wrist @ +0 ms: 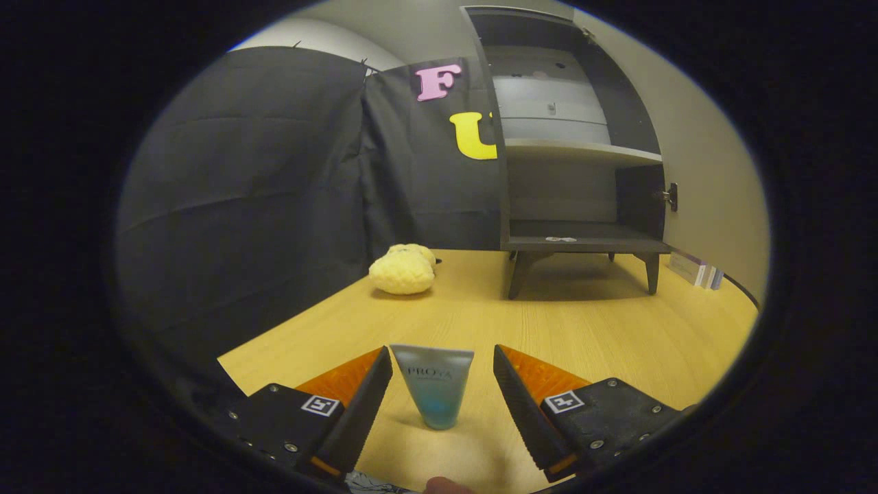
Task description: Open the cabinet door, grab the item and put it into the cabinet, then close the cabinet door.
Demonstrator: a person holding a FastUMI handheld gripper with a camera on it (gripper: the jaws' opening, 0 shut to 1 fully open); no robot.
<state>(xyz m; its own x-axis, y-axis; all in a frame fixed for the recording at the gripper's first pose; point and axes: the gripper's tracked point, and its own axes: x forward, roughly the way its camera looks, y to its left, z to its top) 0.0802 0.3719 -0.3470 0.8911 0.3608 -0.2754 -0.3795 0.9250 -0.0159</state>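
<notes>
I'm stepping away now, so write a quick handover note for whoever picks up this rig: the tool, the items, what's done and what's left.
Tool: open, its orange-and-black fingers either side of the small blue-tinted tube, not pressing it.
Tube: stands cap-down on the light wooden table, between the fingers.
Dark grey cabinet: beyond, at the table's far side, door already open, lower shelf free.
Yellow sponge-like lump: left of the cabinet, untouched.
Left: grip the tube, place it inside, close the door.

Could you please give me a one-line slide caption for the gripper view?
Open tongs straddle an upright tube on the table; beyond, the cabinet stands open.
</notes>
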